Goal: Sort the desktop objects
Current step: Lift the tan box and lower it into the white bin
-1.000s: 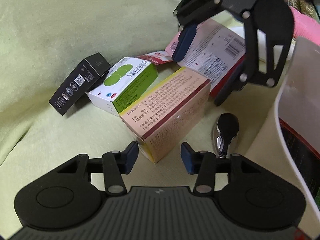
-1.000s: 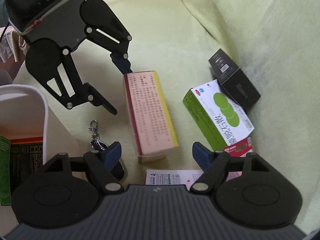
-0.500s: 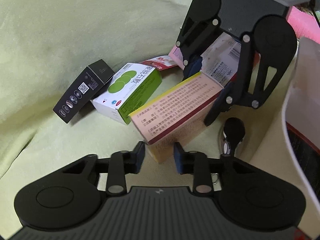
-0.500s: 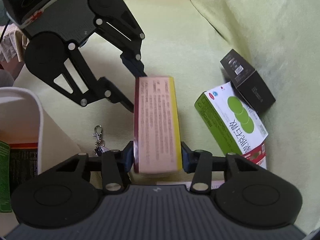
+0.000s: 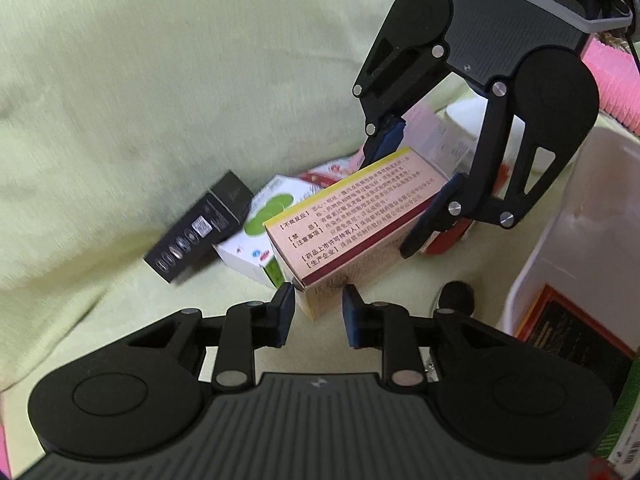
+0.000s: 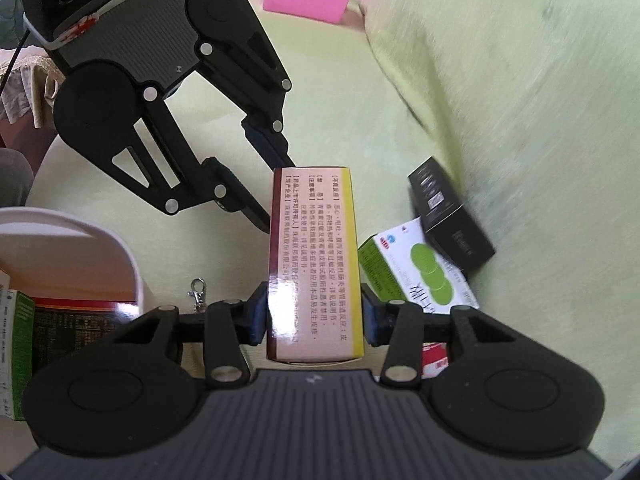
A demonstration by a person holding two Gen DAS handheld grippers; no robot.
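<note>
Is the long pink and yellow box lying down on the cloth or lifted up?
Lifted. The right gripper pinches the pink and yellow medicine box between its pads, holding it above the green cloth.

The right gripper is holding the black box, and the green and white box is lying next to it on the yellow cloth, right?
Not quite. The right gripper holds the pink and yellow box, as the right wrist view shows. The black box lies on the yellow cloth beside the green and white box.

A pale yellow-green cloth [image 6: 500, 80] covers the whole surface, rumpled and rising in a soft fold toward one and two o'clock. Daylight falls evenly across it. At nine o'clock, a patterned fabric edge [image 6: 24, 80] hangs.
</note>
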